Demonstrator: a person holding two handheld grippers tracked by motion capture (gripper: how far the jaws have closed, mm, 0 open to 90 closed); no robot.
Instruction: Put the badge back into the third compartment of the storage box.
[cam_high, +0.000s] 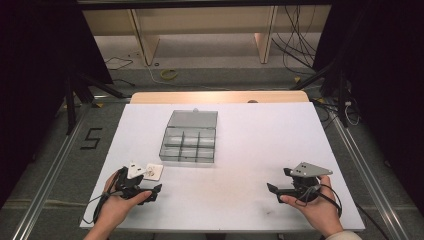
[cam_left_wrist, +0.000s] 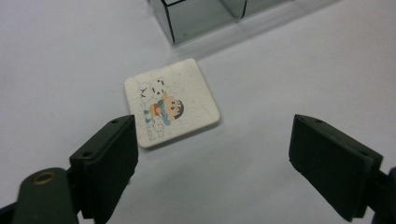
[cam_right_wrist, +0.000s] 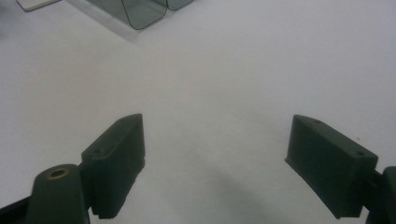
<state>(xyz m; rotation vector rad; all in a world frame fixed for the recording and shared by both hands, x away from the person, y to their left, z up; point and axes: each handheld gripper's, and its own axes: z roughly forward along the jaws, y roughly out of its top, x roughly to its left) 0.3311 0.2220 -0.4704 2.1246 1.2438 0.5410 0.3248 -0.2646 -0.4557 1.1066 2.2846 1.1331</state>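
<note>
- The small square white tile (cam_left_wrist: 171, 101), with rounded corners and a colourful cartoon of a child and a white dog printed on its finely crackled face, lies flat on the matte white tabletop (cam_high: 250, 145), at about eight o'clock from the table's centre and just off the near-left corner of the box.
- The left gripper (cam_high: 148, 192), black with blocky matte jaws and a pale three-cornered plate on top, sits in the person's left hand (cam_high: 114, 207) at about seven o'clock; its jaws are spread wide with nothing between them, and in the left gripper view the tile lies just beyond the left jaw's tip.
- The clear smoky-grey plastic compartment box (cam_high: 191, 137), with thin glossy walls, dark dividers and its lid standing open at the far side, rests at the table's centre.
- The right gripper (cam_high: 274, 190), of the same black build, is held in the right hand (cam_high: 315, 207) at about five o'clock, jaws wide apart over bare tabletop.
</note>
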